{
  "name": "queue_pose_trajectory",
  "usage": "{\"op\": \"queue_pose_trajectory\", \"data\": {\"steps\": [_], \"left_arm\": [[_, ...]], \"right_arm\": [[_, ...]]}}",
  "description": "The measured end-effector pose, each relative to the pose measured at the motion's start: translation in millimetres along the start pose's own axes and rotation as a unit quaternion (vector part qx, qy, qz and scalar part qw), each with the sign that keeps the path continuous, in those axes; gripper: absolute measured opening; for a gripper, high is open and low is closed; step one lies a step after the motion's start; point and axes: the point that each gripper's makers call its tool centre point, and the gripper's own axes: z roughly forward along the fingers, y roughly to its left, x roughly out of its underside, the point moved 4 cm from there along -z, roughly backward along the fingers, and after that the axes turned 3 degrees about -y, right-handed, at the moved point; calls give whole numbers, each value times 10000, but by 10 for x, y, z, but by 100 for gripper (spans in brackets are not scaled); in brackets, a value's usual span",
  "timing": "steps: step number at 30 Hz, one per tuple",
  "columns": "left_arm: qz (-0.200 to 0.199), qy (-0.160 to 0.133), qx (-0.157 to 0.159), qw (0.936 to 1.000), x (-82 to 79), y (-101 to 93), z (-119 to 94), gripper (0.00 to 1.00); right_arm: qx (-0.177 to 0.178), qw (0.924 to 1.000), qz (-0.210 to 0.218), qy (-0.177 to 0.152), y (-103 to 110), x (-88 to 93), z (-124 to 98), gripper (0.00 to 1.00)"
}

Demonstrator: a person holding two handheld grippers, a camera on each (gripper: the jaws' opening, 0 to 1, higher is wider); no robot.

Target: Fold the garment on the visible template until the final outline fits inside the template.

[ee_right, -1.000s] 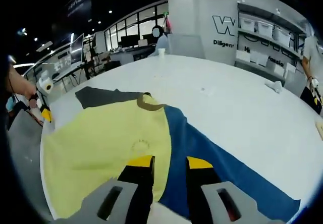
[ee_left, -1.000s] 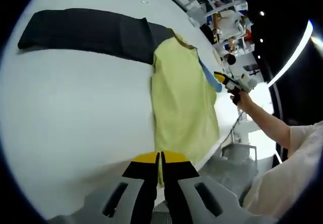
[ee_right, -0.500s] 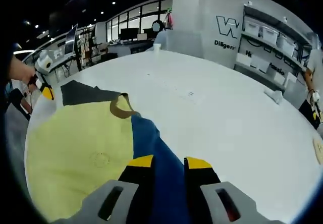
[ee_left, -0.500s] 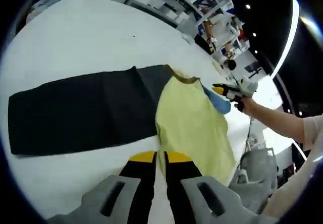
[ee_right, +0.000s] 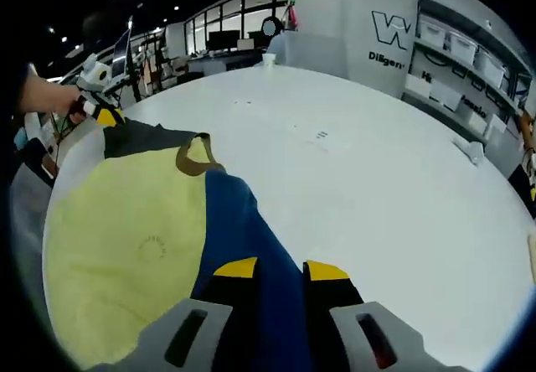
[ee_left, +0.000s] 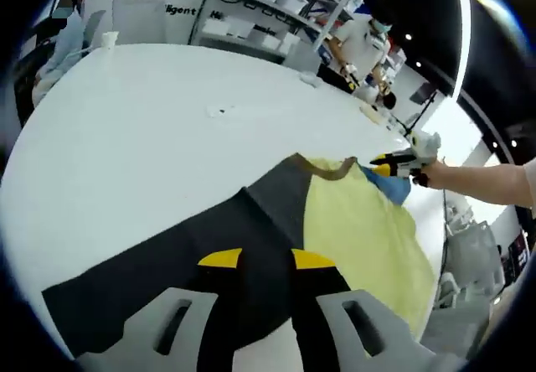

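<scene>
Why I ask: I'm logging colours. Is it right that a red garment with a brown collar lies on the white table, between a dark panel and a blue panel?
Not red: the garment is pale yellow, as the right gripper view shows. The brown collar, white table, dark panel and blue panel are right.

Both grippers — left gripper (ee_left: pixel 266 259), right gripper (ee_right: pixel 280 269) — have black jaws, yellow-tipped, on grey moulded bodies.

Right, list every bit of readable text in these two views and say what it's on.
"W": large logo letter on the white wall in the right gripper view; its lower part also shows in the left gripper view.
"Diligen…": smaller line under the logo, rest cut off.
"…ligent": the same line in the left gripper view, start cut off.
Round mark on the yellow garment: too faint to read.
</scene>
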Motion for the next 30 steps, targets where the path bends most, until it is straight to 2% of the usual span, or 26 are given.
{"op": "queue_pose_trajectory", "data": {"steps": [5, 7, 10, 12, 17, 20, 23, 29, 30], "left_arm": [[273, 16, -172, 9995, -102, 117, 106, 18], [307, 37, -214, 9993, -120, 162, 144, 18], [432, 100, -301, 9986, -129, 217, 181, 18], [512, 134, -345, 9980, -134, 254, 209, 18], [717, 311, -475, 9958, -91, 354, 279, 19], [816, 429, -548, 9942, -66, 421, 314, 19], [923, 544, -629, 9923, -45, 484, 334, 17], [1181, 679, -781, 9876, -40, 593, 341, 0], [1150, 648, -714, 9887, -47, 574, 341, 1]], "right_arm": [[-94, 9999, 117, 15, -59, 4, 19, 8], [-87, 9999, 111, 72, -91, 28, 20, 9], [-115, 9996, -41, 256, -121, 86, 19, 10], [-163, 9995, 79, 249, -130, 107, 29, 9], [-180, 9994, 33, 290, -155, 120, 46, 8], [-219, 9988, -317, 314, -146, 107, 55, 4], [-210, 9983, -397, 359, -115, 112, 53, 0], [-125, 9979, -511, 374, -166, 109, 57, 0], [-102, 9980, -518, 358, -183, 107, 63, 0]]}}
